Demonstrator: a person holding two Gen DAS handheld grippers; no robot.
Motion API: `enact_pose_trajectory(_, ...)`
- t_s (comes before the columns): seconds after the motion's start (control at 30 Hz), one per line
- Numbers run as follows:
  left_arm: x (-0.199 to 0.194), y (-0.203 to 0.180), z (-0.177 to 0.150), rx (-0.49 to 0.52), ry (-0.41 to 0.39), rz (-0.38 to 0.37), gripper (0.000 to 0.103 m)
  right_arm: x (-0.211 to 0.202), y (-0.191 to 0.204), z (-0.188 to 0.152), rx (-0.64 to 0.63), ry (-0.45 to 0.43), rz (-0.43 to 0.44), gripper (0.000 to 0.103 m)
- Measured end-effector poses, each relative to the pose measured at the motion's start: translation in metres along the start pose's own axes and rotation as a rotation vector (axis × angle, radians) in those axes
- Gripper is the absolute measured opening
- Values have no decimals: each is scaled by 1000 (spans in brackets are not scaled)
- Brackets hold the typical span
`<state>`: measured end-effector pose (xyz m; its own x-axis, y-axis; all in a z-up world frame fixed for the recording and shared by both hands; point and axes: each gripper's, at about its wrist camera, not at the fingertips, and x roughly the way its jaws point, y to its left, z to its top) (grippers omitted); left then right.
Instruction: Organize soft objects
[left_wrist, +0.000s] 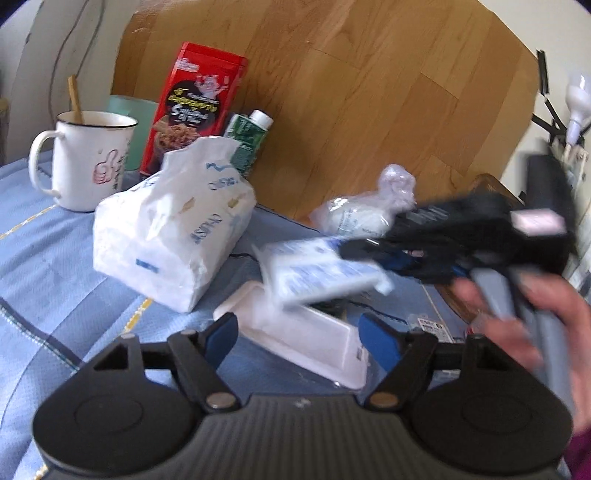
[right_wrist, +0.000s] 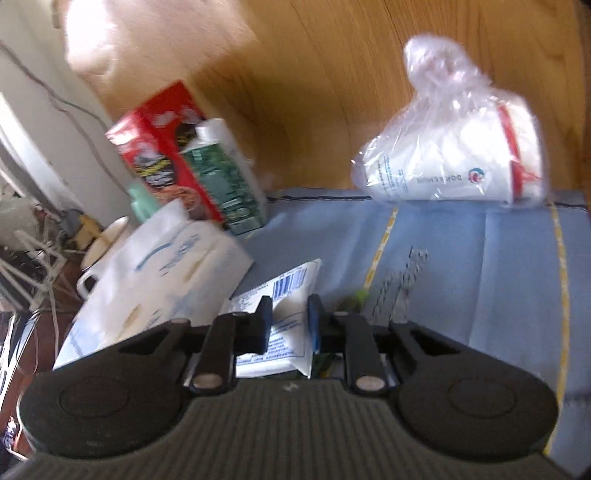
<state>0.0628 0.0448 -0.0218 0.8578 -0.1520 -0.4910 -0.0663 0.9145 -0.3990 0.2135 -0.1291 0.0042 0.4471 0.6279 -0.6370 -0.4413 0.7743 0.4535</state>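
My right gripper (right_wrist: 289, 317) is shut on a small blue-and-white tissue packet (right_wrist: 284, 295) with a barcode. The left wrist view shows that gripper (left_wrist: 354, 251) coming in from the right and holding the packet (left_wrist: 317, 273) in the air, blurred. Just below the packet a flat white pack (left_wrist: 317, 343) lies on the blue cloth (left_wrist: 55, 258). My left gripper (left_wrist: 299, 332) stands open with its blue pads either side of that pack's near end, not pressing it. A large white tissue pack (left_wrist: 173, 229) (right_wrist: 159, 277) sits to the left.
A clear bag of paper cups (left_wrist: 365, 210) (right_wrist: 454, 155) lies by the wooden panel. A white mug (left_wrist: 88, 158), a red box (left_wrist: 195, 107) and a green carton (left_wrist: 247, 136) stand at the back left. A hand (left_wrist: 517, 314) grips the right tool.
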Motion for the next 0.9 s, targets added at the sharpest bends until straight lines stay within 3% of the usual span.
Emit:
enact_pose_trajectory(0.2, 1, 9, 2, -56, 13, -20, 75, -76, -1, -42, -38, -110, -17, 20)
enact_pose_trajectory(0.5, 1, -16, -6, 92, 18, -48, 79, -153, -43, -139, 156, -114, -74, 19)
enact_pose_trajectory(0.6, 0, -23, -8, 132, 14, -57, 79, -171, -49, -161, 149, -114, -116, 30)
enact_pose_trajectory(0.67, 1, -23, -8, 140, 16, -64, 79, -181, -48, -168, 106, -146, -166, 49)
enact_pose_trajectory(0.7, 1, -23, -8, 140, 17, -67, 79, -186, -47, -169, 78, -162, -181, 53)
enact_pose_trajectory(0.8, 0, -20, -6, 115, 29, -85, 79, -192, -44, -171, -11, -186, -177, 65)
enact_pose_trajectory(0.9, -1, -16, -7, 42, 90, -150, 79, -189, -38, -176, -125, -165, -158, 77)
